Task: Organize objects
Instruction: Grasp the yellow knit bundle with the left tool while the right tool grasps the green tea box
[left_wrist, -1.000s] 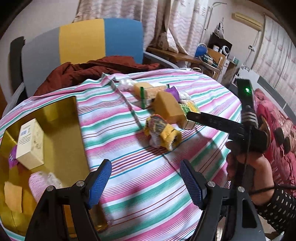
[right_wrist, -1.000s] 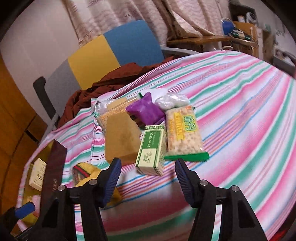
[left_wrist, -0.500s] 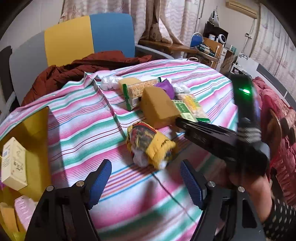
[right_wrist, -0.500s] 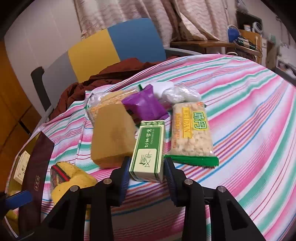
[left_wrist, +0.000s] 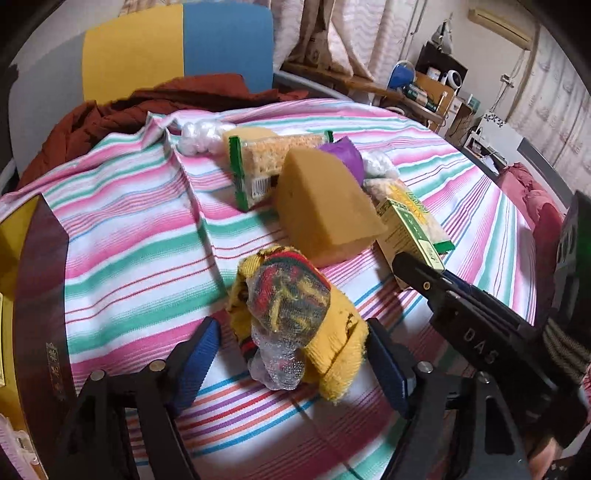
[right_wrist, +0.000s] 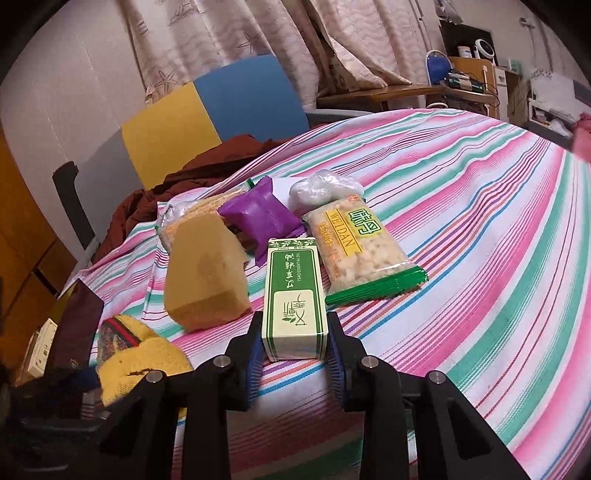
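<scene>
While sorting runs: most items lie unsorted, centre frame
Right tongs (right_wrist: 294, 349): just closed onto green box (right_wrist: 293, 299)
Left tongs (left_wrist: 291, 365): wide around yellow bundle (left_wrist: 295, 314)

Left wrist view: looks forward and down along fingers, close over yellow bundle (left_wrist: 295, 317) on striped cloth (left_wrist: 129, 236).
Right wrist view: same slant, very near green box (right_wrist: 293, 302).
Shared: sponge (left_wrist: 325, 206), probably same chair (right_wrist: 207, 114).
</scene>
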